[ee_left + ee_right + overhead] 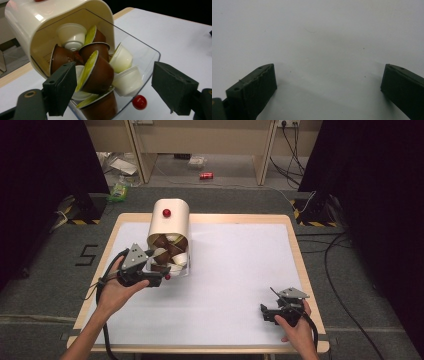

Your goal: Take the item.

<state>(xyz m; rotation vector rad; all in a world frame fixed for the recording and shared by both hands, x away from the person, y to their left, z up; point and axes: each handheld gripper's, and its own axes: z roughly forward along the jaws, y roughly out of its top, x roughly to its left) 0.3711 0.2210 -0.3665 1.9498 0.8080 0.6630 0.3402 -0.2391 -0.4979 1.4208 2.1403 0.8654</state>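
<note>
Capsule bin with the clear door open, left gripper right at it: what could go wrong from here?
1. The coffee capsules are heaped loosely on the tilted clear door; a nudge could spill them onto the table.
2. The left gripper is open wide around several capsules, so it may catch more than one.
3. A jaw could snag the door's red knob.

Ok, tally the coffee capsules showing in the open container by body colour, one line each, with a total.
Counted in the left gripper view, inside the cream container with its clear tray; capsules hidden deeper are left out.
Brown capsules: 5
White capsules: 4
Total: 9
</note>
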